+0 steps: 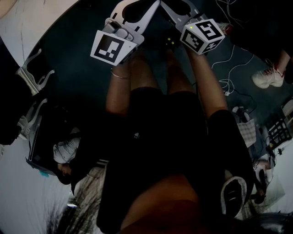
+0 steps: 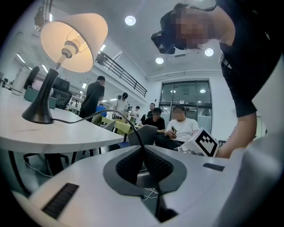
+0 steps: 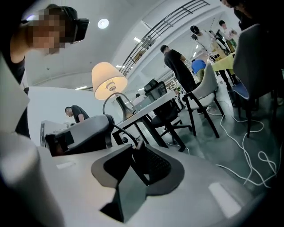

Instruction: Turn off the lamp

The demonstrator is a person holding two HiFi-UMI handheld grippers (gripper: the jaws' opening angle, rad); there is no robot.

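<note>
The lamp's cream shade (image 2: 73, 40) glows, and its black base (image 2: 39, 116) stands on a white table (image 2: 53, 133). A black cord (image 2: 88, 117) runs from the base into my left gripper (image 2: 143, 148), which is shut on it. In the right gripper view the lit lamp (image 3: 108, 80) stands behind my left gripper (image 3: 80, 131). From there the cord (image 3: 120, 132) reaches the tips of my right gripper (image 3: 135, 148). That gripper's jaws stand apart, with a small brown piece of the cord at their tips. In the dark head view both grippers (image 1: 137, 11) (image 1: 181, 9) meet at the top edge.
The right gripper's marker cube (image 2: 202, 142) shows just right of my left jaws. Seated people (image 2: 179, 126) and standing people (image 2: 94, 97) fill the room behind. Chairs (image 3: 202, 93) stand by the table (image 3: 148, 108), and white cables (image 3: 253, 146) lie on the floor. A bystander's shoe (image 1: 268, 77) is on the floor at the right.
</note>
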